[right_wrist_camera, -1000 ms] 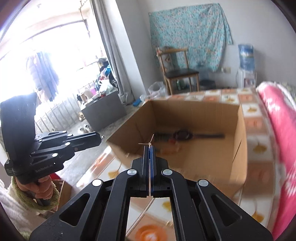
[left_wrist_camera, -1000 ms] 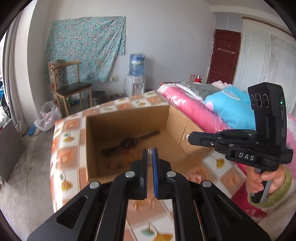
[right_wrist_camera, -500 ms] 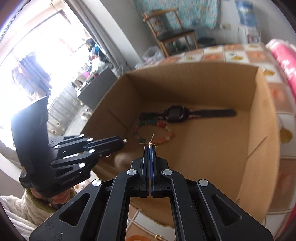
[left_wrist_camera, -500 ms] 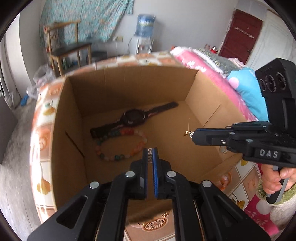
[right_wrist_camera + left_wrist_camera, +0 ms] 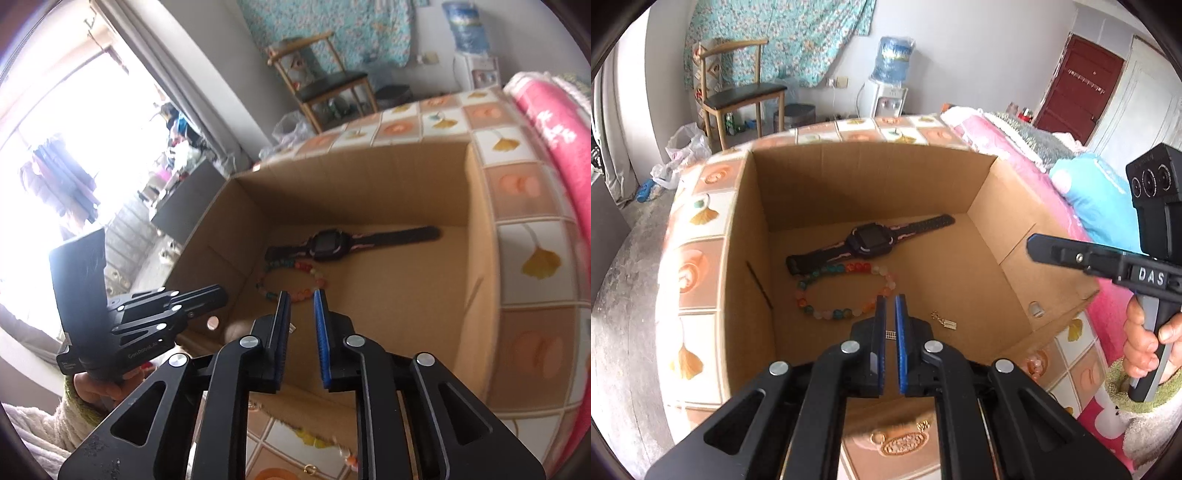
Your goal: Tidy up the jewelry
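- A cardboard box stands open on a patterned cloth; its walls ring the jewelry.
- Inside, a watch lies flat, strap running diagonally; a bead bracelet lies just beside it.
- A small gold earring rests on the floor, apart.
- Left gripper pinches a small earring.
- Right gripper has just been opening, nothing between its fingers.

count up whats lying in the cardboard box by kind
watch: 1
bead bracelet: 1
small gold earring: 1
total: 3
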`<state>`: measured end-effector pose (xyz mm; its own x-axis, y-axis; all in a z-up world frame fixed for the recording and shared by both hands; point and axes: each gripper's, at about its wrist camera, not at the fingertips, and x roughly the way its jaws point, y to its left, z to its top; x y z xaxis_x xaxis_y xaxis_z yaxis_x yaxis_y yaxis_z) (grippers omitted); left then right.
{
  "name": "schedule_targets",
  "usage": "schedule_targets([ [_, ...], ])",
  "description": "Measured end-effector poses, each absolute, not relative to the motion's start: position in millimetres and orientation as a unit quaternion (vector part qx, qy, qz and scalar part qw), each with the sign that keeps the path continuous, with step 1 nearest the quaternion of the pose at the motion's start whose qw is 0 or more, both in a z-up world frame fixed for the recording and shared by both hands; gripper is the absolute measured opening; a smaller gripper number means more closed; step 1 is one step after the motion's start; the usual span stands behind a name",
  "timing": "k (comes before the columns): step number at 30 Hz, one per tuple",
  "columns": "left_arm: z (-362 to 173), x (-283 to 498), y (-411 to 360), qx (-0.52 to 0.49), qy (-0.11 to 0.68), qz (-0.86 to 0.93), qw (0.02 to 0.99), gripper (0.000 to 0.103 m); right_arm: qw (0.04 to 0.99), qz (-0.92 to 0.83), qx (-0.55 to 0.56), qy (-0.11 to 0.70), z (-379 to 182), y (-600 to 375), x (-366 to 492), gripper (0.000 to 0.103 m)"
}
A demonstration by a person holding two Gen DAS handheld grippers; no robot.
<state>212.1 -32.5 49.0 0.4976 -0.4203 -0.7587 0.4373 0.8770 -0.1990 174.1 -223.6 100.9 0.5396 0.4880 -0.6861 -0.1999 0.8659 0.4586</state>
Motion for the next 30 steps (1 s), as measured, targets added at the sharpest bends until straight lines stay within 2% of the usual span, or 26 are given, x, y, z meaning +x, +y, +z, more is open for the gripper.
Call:
schedule_targets([
  [6, 76, 167, -10, 0.002, 0.393, -0.262, 0.881, 0.025, 0.876, 0.211, 0.180, 0.396, 120, -239, 139, 0.022],
  [8, 82, 148, -1, 0.004, 0.378, -0.262, 0.888, 0.039, 0.877, 0.228, 0.175, 0.386, 125, -237, 122, 0.025],
  [10, 85, 133, 5, 0.007, 0.366, -0.258, 0.894, 0.047, 0.874, 0.238, 0.173, 0.386, 123, -235, 109, 0.026],
  [12, 82, 117, 9, 0.009, 0.367, -0.263, 0.892, 0.055, 0.870, 0.243, 0.171, 0.393, 118, -229, 101, 0.027],
  [14, 73, 107, 10, 0.010, 0.380, -0.269, 0.885, 0.065, 0.866, 0.239, 0.169, 0.405, 110, -225, 90, 0.031],
  [16, 63, 100, 11, 0.009, 0.399, -0.269, 0.876, 0.070, 0.859, 0.229, 0.172, 0.423, 97, -222, 81, 0.035],
  [22, -8, 100, -5, 0.049, 0.491, -0.222, 0.841, 0.071, 0.831, 0.188, 0.152, 0.501, 49, -207, 61, 0.035],
  [27, -34, 104, -9, 0.073, 0.506, -0.197, 0.837, 0.071, 0.821, 0.151, 0.096, 0.542, 26, -190, 53, 0.035],
  [30, -37, 105, -9, 0.071, 0.500, -0.192, 0.842, 0.075, 0.817, 0.133, 0.083, 0.555, 15, -185, 56, 0.035],
])
